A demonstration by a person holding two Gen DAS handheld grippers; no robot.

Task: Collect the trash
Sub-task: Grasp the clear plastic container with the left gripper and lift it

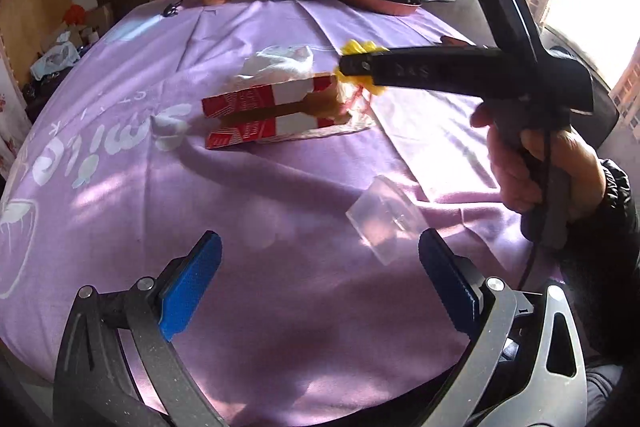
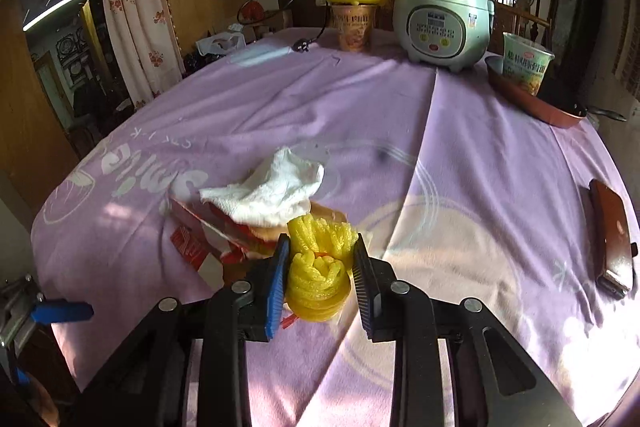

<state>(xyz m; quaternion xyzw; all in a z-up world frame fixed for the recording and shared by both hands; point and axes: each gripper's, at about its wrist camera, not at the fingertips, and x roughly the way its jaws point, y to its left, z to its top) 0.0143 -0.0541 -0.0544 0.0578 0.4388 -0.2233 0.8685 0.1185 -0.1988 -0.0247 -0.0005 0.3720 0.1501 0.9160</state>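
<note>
One yellow foam net point(image 2: 320, 267), crumpled and lifted just above the red-and-white box point(image 1: 260, 115), sits clamped between the right gripper point(image 2: 320, 259) pads, while the left gripper point(image 1: 320, 275) gapes empty, nearer the clear plastic lid point(image 1: 384, 215).

Near and middle tablecloth point(image 2: 460, 155): open, unobstructed. Centre: red-and-white carton point(image 1: 260, 115) under a white cloth point(image 2: 276, 195), blocking passage. Near edge: clear plastic lid point(image 1: 384, 223) just ahead of the left gripper point(image 1: 320, 279). Far edge: rice cooker point(image 2: 444, 23), two noodle cups, pans. Right edge: phone point(image 2: 612, 247).
</note>
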